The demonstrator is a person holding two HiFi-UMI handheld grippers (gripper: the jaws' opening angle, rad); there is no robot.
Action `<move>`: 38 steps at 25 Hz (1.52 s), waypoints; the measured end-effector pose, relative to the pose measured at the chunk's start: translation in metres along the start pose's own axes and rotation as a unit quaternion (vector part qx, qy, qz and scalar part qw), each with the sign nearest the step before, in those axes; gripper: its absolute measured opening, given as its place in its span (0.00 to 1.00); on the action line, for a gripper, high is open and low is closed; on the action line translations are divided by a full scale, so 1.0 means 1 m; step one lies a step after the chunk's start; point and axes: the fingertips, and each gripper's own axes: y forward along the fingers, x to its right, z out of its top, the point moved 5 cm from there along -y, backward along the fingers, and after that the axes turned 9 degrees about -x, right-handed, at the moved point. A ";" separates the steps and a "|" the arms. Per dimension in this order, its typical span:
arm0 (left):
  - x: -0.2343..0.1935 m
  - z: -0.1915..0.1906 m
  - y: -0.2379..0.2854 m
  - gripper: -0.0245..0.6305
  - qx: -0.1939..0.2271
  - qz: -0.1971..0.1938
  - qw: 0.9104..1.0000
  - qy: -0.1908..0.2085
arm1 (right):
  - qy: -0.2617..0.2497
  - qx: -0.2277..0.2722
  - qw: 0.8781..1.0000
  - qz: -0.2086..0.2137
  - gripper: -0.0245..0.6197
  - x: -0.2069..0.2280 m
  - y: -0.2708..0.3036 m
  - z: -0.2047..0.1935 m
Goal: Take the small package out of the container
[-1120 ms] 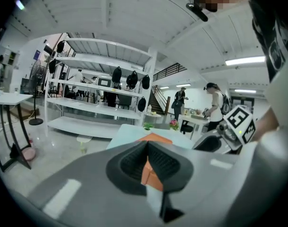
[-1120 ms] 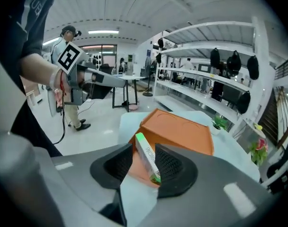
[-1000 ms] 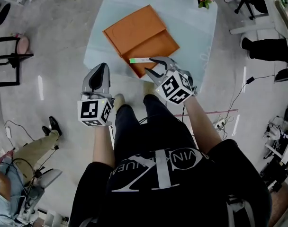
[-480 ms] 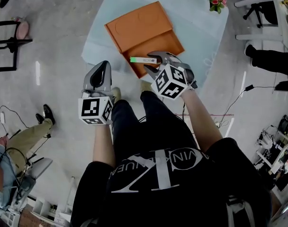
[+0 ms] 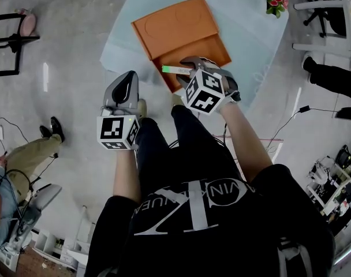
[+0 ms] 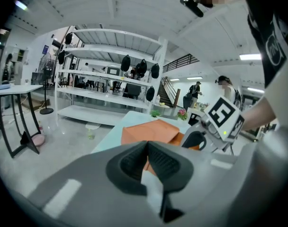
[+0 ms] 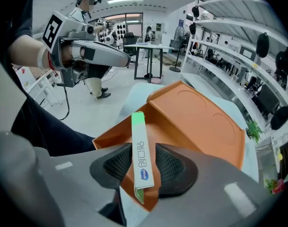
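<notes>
Pinching the package [image 7: 137,131] between its pads, the right tool [image 7: 143,165] holds it over the container's [image 7: 201,112] open half, green end pointing away. The orange container sits on a pale worktop [image 5: 245,33], lid flipped back. The left tool [image 6: 148,161] is pressed together, holding nothing, beside the worktop edge over the floor [image 5: 71,51].

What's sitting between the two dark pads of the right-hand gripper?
A slim white package with a green tip, clamped by the pads over the orange container; the right gripper view shows it.
</notes>
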 end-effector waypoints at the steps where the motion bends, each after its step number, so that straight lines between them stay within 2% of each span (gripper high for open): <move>1: -0.001 -0.002 0.000 0.04 -0.002 0.001 1.000 -0.002 | -0.004 -0.004 1.000 0.002 0.29 0.000 0.002 0.000; 6: -0.006 -0.005 -0.004 0.04 -0.003 0.003 1.000 -0.003 | -0.017 -0.007 1.000 -0.008 0.19 -0.001 0.004 0.003; 9: -0.007 -0.003 -0.010 0.04 -0.003 0.000 1.000 -0.001 | -0.026 -0.007 0.999 -0.022 0.18 -0.005 -0.002 0.004; 22: -0.003 0.015 -0.023 0.04 0.014 -0.032 0.999 0.024 | 0.003 0.015 0.996 -0.086 0.18 -0.002 -0.039 0.004; 28: -0.004 0.034 -0.036 0.04 0.027 -0.040 0.998 0.044 | 0.028 0.033 0.993 -0.106 0.18 -0.002 -0.064 0.011; 38: -0.011 0.057 -0.054 0.04 0.044 -0.044 0.996 0.063 | 0.104 0.086 0.982 -0.135 0.18 0.001 -0.104 0.017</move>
